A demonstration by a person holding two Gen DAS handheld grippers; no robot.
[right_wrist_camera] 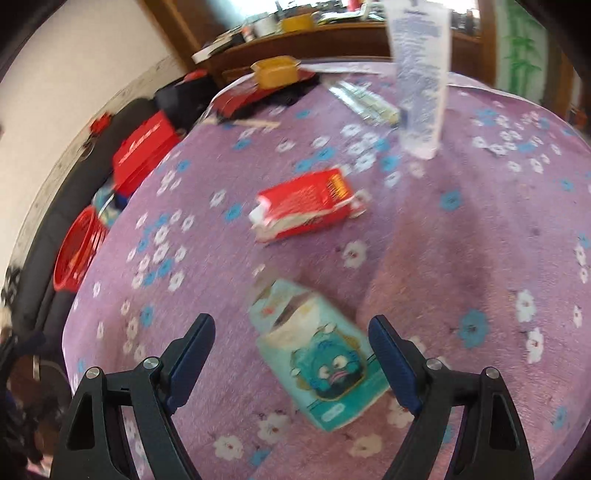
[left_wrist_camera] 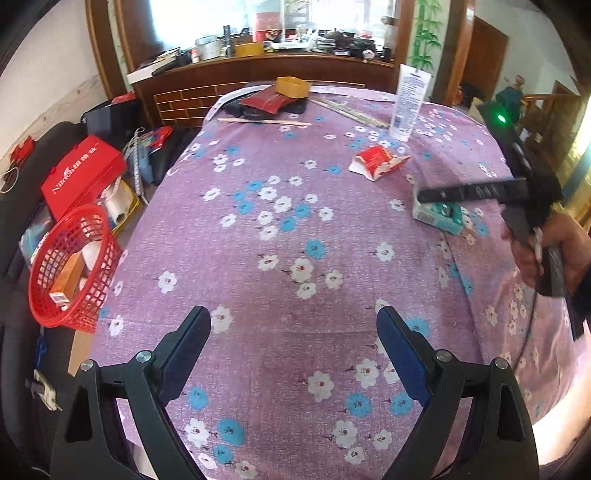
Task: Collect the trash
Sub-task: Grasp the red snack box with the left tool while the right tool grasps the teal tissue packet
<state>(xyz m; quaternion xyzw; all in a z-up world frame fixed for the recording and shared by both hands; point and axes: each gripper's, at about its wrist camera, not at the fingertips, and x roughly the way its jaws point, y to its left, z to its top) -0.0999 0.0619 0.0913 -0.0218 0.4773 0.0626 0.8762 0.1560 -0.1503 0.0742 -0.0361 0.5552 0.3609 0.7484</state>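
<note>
Jaws on both grippers gape empty; only the right wrist view shows the teal carton (right_wrist_camera: 317,354) between its jaws.

Daylight pours from the blown-out window (left_wrist_camera: 229,14) at top centre. The left wrist view is sharp; the right wrist view is motion-smeared throughout. Both bulge fisheye-fashion, with dark vignetted corners.

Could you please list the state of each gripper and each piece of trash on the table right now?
left gripper: open, empty, over bare cloth.
right gripper: open, astride the teal carton, not touching it.
teal carton: lying flat, top torn open.
red carton: lying flat, crushed.
white tube: standing upright.
red basket: tilted, partly filled.
</note>
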